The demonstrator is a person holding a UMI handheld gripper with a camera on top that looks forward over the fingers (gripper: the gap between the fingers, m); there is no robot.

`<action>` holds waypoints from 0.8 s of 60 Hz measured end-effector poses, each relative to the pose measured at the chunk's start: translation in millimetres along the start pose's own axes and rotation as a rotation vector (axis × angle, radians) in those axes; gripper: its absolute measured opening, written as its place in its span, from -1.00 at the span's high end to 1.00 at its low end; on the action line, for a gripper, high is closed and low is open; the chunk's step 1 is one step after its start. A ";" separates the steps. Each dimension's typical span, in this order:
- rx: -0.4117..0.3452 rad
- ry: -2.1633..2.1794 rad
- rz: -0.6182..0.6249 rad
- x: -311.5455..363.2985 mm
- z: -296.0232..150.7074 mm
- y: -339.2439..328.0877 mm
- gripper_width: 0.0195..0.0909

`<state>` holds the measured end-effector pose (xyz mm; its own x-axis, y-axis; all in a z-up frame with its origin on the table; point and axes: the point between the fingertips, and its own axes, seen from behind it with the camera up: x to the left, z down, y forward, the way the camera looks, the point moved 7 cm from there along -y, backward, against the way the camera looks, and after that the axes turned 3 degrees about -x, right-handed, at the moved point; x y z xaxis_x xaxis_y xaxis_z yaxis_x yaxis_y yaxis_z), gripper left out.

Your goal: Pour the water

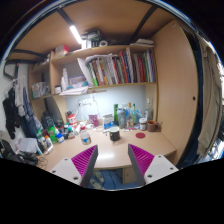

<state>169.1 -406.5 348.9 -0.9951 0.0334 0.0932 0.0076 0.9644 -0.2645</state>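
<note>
Gripper (111, 160) held above near edge of desk (110, 152), fingers spread apart, nothing between the pink pads (85, 158). Nothing grasped; pour not yet begun by the look of it. Bottles (130, 116) standing in a cluster at back of desk, well beyond the fingers, under the bookshelf (115, 70); which one holds the water cannot be told. Dark cup (114, 133) just in front of bottles, possible receiver. Remaining, as judged: approach, grasp, tilt, pour.

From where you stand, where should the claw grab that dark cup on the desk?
Probably around its side wall, coming in level from the front: the dark cup stands upright and apart on the desk, straight beyond the open claw.
</note>
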 end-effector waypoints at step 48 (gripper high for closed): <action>-0.089 -0.126 -0.198 132.7 156.2 271.0 -0.35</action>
<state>23.6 -181.8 139.7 -0.9824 -0.1861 0.0131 -0.1857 0.9683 -0.1671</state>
